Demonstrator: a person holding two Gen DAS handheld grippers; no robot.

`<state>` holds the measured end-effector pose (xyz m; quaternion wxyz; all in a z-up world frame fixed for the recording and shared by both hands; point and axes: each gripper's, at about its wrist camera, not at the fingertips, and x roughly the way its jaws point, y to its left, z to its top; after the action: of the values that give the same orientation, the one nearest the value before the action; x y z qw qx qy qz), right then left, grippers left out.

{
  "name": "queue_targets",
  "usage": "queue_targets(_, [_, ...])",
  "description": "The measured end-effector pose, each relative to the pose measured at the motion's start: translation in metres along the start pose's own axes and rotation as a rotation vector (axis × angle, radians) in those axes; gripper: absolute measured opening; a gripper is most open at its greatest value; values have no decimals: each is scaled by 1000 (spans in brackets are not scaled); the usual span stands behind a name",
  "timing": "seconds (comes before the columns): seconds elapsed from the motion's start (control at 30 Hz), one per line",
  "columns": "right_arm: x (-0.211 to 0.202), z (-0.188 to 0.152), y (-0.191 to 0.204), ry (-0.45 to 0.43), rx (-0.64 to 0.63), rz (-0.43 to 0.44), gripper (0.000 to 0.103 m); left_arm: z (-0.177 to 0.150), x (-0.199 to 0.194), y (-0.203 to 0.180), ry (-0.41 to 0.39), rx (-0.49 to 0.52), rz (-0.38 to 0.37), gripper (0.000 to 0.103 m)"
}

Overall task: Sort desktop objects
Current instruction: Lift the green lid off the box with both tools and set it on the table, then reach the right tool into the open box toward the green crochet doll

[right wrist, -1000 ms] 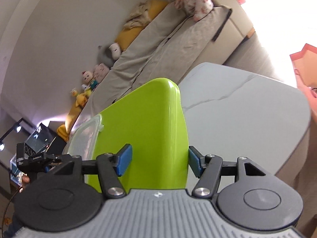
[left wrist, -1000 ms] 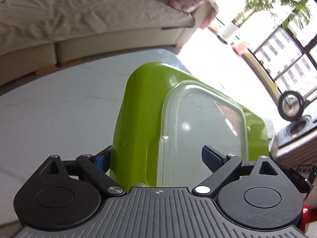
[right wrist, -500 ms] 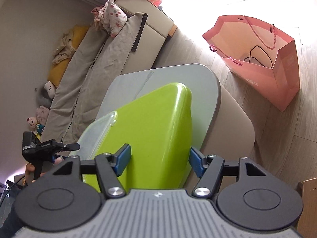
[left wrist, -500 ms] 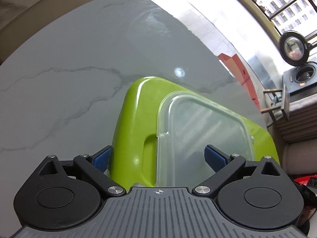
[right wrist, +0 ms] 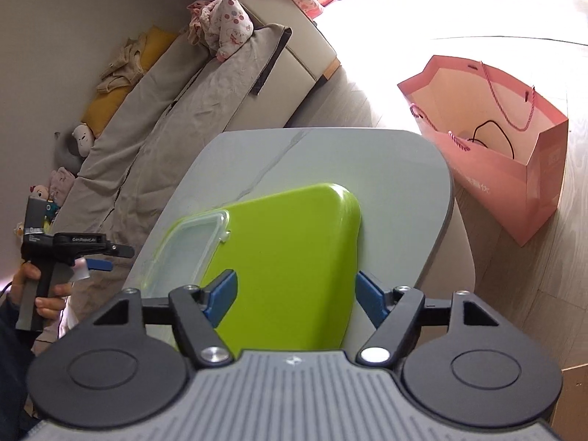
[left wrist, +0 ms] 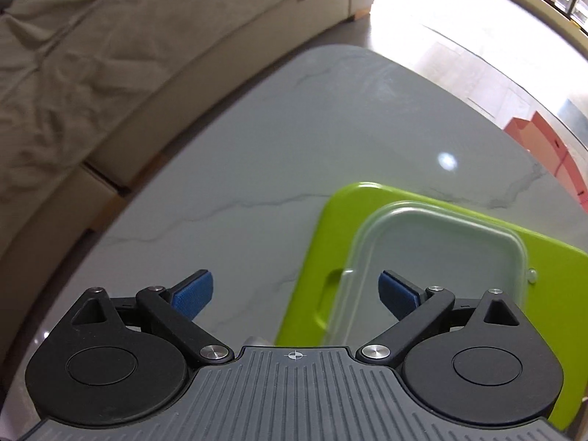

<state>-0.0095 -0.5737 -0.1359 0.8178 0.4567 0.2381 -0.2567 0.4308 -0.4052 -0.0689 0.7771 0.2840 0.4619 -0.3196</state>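
On the grey marble desk (left wrist: pixel 294 147) the green tray (right wrist: pixel 286 257) is lying flat, with a clear plastic lid (left wrist: pixel 433 257) resting on top of it toward one end. I am holding my left claw (left wrist: pixel 296 288) spread wide above the desk, with its blue pads apart: one pad is hanging over bare marble at lower left of the left wrist frame, the other over the clear lid, and neither is pressing on anything. The tray is filling the lower right of that frame, its handle slot showing just beside the lid's edge. My right claw (right wrist: pixel 296 292) has just been opening; the tray's near end is sitting between its blue pads, which are standing at the tray's two sides without clearly squeezing it. At the left edge of the right wrist frame my hand (right wrist: pixel 40 290) is gripping the other tool's handle. A beige sofa (right wrist: pixel 205 84) is running along the upper left, and a pink paper bag (right wrist: pixel 514 169) is standing on the floor at right, beyond the desk's rounded edge.
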Motion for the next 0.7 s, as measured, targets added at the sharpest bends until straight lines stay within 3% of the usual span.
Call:
queue_targets(0.13, [-21,-5,10,-15,-12,22,75,-37,-69,-7,-176,-24,170,100])
queue_targets(0.23, [-37,-10,24,-16,-38,60,76,-71,-124,-10,-233,-52,230,102])
queue_targets(0.37, [-56,-21,65,-3,-137,147,76,-122,-179,-10,-219,-108,209,103])
queue_targets(0.53, [-76,-52,148,44,-362,299,76,-184,-230,5,-215,-138,282,103])
queue_targets(0.7, [-96,-95,249,125,-633,433,79,-245,-248,41,-129,-213,323,103])
